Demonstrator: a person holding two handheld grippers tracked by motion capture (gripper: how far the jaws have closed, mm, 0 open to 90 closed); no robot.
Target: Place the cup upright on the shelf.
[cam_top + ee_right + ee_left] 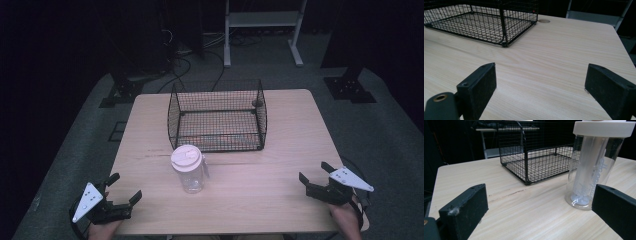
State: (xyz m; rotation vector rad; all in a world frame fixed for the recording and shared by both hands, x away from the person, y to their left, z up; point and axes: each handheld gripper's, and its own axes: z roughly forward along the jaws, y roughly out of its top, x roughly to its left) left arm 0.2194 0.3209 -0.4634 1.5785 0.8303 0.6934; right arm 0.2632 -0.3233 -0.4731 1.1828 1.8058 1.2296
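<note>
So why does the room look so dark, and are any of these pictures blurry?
High view: light falls on the table alone, the surroundings near black, and the picture is slightly soft. Left gripper view: the clear bottle and wire basket are sharp, no harsh glare. Right gripper view: even light, crisp wood grain, no strong shadows.

No text, label, brand, number or sign could be read anywhere. The clear bottle [592,170] bore raised or frosted lettering running up its side, seen in the left gripper view, but it was too faint and blurred to make out. Its white lid [186,158] showed no legible marking in the high view.
</note>
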